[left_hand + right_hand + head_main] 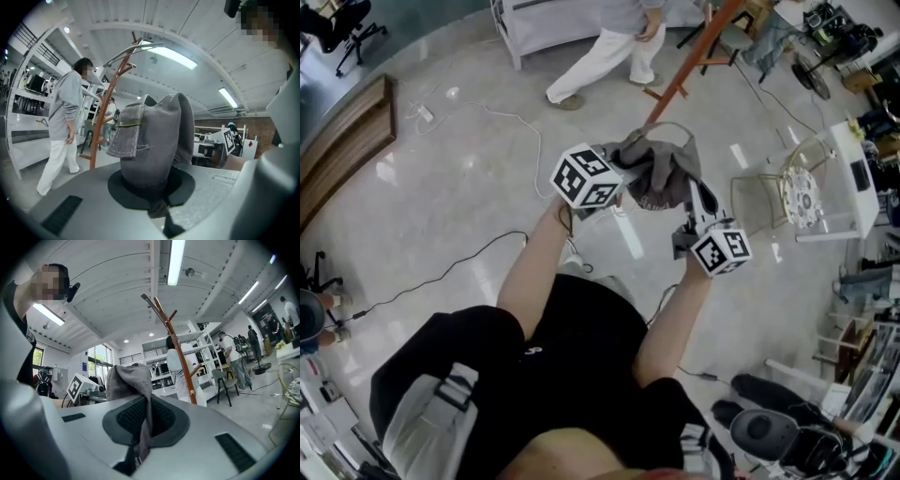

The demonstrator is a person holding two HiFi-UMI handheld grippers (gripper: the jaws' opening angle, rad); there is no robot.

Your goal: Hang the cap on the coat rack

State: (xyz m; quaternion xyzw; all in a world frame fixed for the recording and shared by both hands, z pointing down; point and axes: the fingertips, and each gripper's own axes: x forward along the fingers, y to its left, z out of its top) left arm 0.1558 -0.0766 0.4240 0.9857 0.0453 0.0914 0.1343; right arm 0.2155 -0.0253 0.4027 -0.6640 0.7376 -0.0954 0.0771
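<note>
**Cap raised, hanging not yet begun**

Both grippers are holding the grey cap (661, 171) up in front of the person. The left gripper (157, 208) fingers are pinching one edge, and the right gripper (139, 446) fingers are pinching the opposite edge. The coat rack (686, 67) is standing farther off, apart from the cap. The carrying and hooking are yet to come.

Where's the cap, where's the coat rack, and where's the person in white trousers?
cap (154, 140): left gripper view, on its grey fabric side.
coat rack (179, 355): right gripper view, on its brown pole.
person (600, 52): head view, on the white trouser leg.
</note>
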